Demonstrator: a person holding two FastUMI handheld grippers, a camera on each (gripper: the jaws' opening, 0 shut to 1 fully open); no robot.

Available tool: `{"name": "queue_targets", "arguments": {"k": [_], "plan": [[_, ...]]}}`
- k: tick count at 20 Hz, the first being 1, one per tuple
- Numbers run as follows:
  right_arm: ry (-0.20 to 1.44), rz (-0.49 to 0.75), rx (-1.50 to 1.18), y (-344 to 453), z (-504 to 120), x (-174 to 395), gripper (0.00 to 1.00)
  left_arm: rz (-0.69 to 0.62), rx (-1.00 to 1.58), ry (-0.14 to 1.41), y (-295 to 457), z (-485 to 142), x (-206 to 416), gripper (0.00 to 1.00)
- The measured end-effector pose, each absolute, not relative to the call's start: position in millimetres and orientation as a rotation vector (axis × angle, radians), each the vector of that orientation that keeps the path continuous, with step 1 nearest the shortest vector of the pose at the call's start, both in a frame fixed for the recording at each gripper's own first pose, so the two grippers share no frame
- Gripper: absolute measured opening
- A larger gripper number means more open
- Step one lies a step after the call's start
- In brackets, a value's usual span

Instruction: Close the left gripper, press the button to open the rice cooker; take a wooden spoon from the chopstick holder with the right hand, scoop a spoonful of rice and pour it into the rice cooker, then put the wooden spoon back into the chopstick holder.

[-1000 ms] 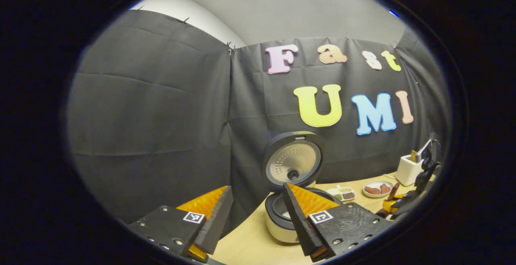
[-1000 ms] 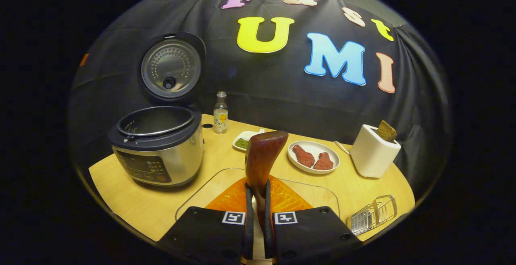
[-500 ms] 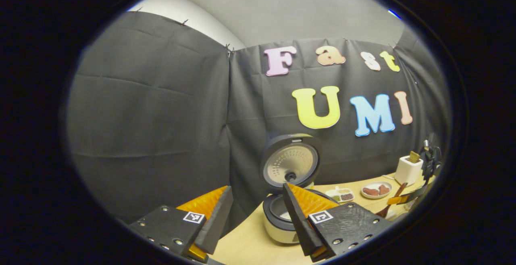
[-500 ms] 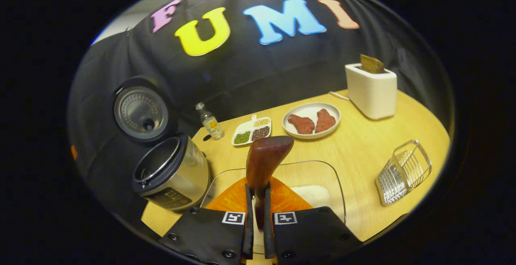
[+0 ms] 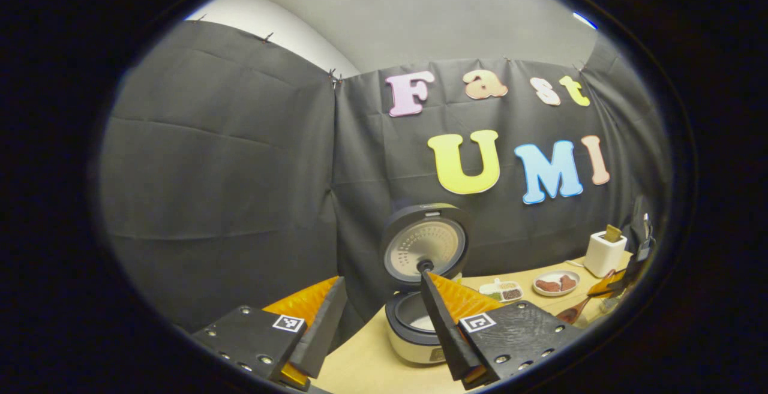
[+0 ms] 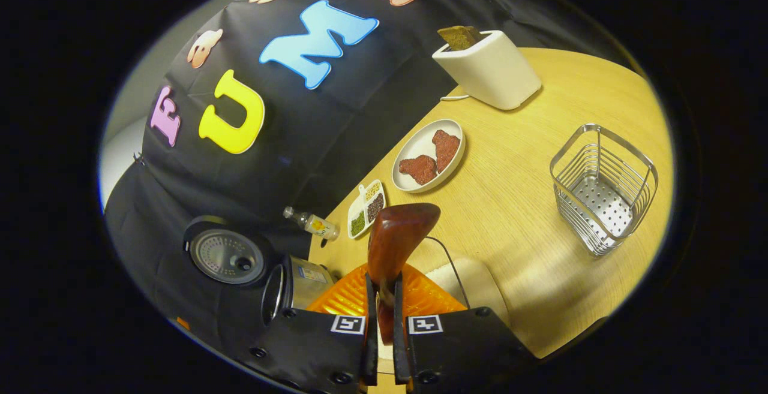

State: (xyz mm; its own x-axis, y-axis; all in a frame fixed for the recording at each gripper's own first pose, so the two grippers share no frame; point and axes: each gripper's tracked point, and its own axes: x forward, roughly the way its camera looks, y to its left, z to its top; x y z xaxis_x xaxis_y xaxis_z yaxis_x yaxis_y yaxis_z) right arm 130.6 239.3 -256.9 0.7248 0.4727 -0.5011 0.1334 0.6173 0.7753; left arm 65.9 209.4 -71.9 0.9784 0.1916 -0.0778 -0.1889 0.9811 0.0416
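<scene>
Right gripper view: the right tool point(image 6: 384, 298) is clenched on the spoon point(image 6: 393, 244), both fingers pressing its handle, the bowl end rising straight ahead of the fingertips. Taking the cooker point(image 6: 288, 286) as landmark: it sits at the tabletop's point(image 6: 540, 214) edge, lid point(image 6: 225, 256) swung up, just left of the spoon. A small bottle point(image 6: 312, 224) lies beyond the cooker; its label is too small to make out. Past the bottle come a divided dish point(image 6: 367, 208) of grains, then a plate point(image 6: 428, 155) with two reddish pieces, then a white toaster point(image 6: 489, 69), farthest from the cooker. The wire holder point(image 6: 603, 187) stands well apart from the cooker. A clear tray point(image 6: 465, 277) with rice point(image 6: 447, 274) lies just beside the cooker, under the spoon.

Left gripper view: the left tool point(image 5: 378, 310) is released, jaws wide, with the cooker point(image 5: 414, 334) just ahead between its fingertips. The right tool point(image 5: 624, 277) with the spoon point(image 5: 573, 313) is far right of the cooker.
</scene>
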Motion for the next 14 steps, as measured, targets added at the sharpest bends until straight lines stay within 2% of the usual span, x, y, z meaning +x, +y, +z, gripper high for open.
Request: {"name": "queue_targets", "arguments": {"k": [9, 14], "plan": [[0.717, 0.297, 1.139, 267.5, -196.2, 155.5, 0.12, 0.215, 0.018, 0.088, 218.1, -78.0, 60.1, 0.77], [0.705, 0.361, 1.179, 304.5, -167.5, 170.3, 0.12, 0.247, 0.007, 0.097, 234.8, -84.0, 55.1, 0.76]]}}
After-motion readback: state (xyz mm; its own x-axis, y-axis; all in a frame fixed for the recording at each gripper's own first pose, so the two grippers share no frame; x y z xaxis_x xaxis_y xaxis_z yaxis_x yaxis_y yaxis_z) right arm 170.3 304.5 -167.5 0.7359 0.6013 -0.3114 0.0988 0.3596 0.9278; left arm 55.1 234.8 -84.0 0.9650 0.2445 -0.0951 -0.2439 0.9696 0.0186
